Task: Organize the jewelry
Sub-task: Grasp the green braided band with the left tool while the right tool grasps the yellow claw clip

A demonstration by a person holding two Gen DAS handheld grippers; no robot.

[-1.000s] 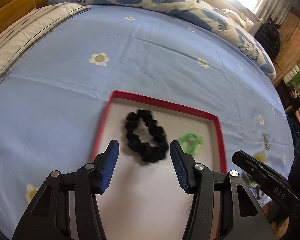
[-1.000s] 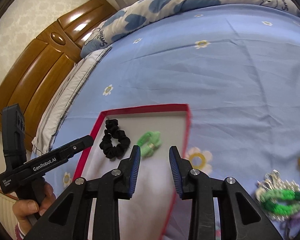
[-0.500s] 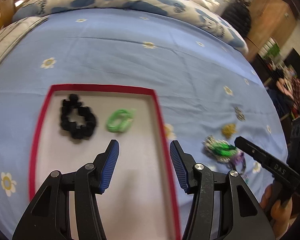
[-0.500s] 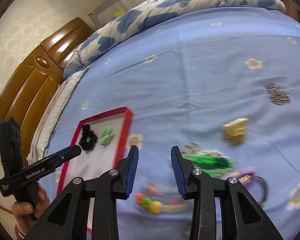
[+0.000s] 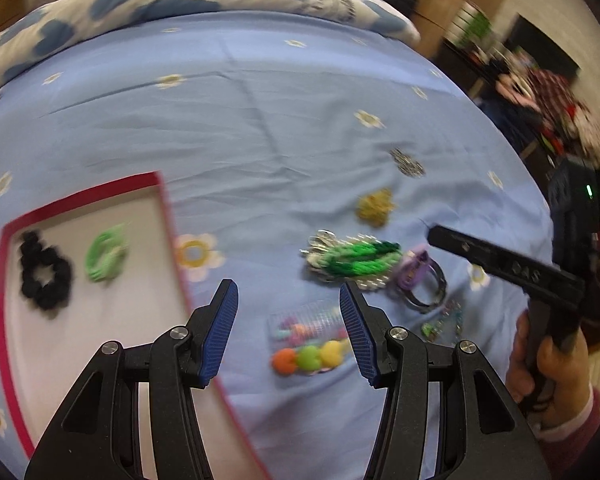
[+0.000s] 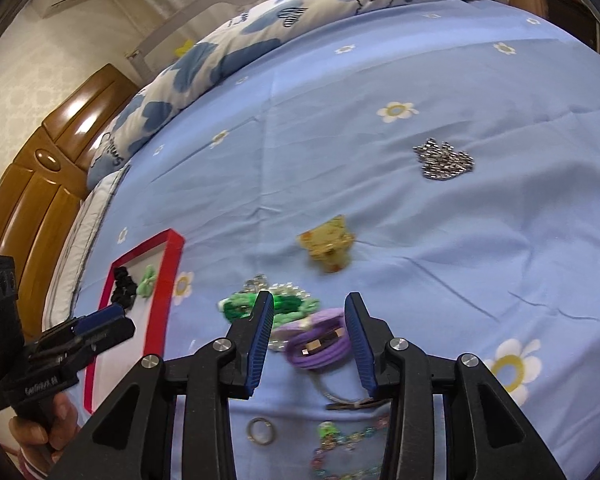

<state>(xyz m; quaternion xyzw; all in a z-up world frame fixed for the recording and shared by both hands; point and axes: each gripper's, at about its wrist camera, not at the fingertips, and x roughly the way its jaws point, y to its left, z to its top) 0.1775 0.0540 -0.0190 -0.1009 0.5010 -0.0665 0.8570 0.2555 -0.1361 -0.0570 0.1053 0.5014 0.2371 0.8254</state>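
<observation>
A red-rimmed tray [image 5: 162, 216] [image 6: 172, 256] lies on the bed and holds a black scrunchie [image 5: 44, 276] and a light green hair tie [image 5: 106, 258]. Loose jewelry lies to its right: a green braided band [image 5: 360, 258] [image 6: 240, 304] on silver chain, a purple coil tie [image 5: 414, 270] [image 6: 320, 342], a gold piece [image 5: 374, 206] [image 6: 328, 246], a silver piece [image 5: 408, 164] [image 6: 444, 160], a bag of coloured clips [image 5: 308, 336]. My left gripper [image 5: 288, 328] is open above the clips bag. My right gripper [image 6: 308, 338] is open around the purple coil tie.
A blue flowered sheet [image 6: 380, 80] covers the bed, with a patterned duvet [image 6: 300, 4] at the far edge and a wooden headboard [image 6: 32, 184] at left. A small ring [image 6: 260, 432] and a bead bracelet [image 6: 340, 448] lie near the right gripper's base.
Both grippers have swung right, away from the tray and over the loose jewelry pile. Both stay open; nothing was picked up.
</observation>
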